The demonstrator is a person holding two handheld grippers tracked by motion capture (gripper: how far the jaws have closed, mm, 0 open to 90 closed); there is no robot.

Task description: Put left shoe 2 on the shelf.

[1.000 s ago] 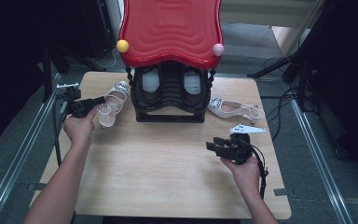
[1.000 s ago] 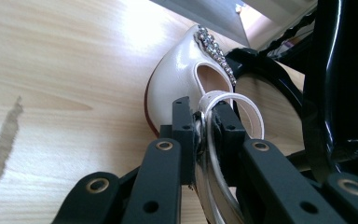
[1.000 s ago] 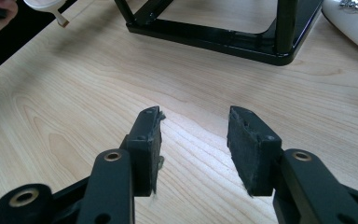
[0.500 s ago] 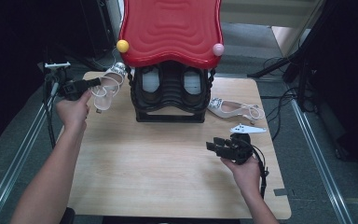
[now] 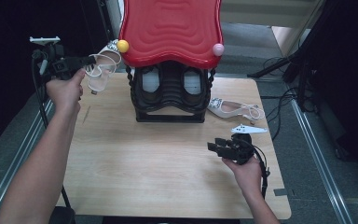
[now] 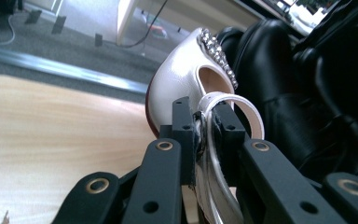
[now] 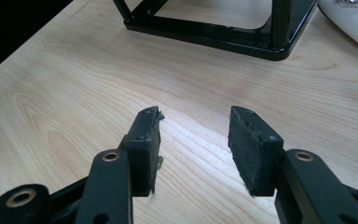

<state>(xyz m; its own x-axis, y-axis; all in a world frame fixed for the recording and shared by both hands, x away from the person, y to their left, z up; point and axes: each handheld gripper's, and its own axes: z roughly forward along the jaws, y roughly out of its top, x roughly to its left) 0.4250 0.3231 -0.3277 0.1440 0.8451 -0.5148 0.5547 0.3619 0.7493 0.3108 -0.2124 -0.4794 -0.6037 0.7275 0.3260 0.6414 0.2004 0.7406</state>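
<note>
Pale wooden table, grey floor, dark surroundings, trailing cables

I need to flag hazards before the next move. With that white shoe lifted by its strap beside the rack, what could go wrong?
The left tool pinches only the thin strap of the white shoe, so it may swing or slip out. It also hangs close to the red-topped rack and could knock its edge or the yellow ball.
</note>
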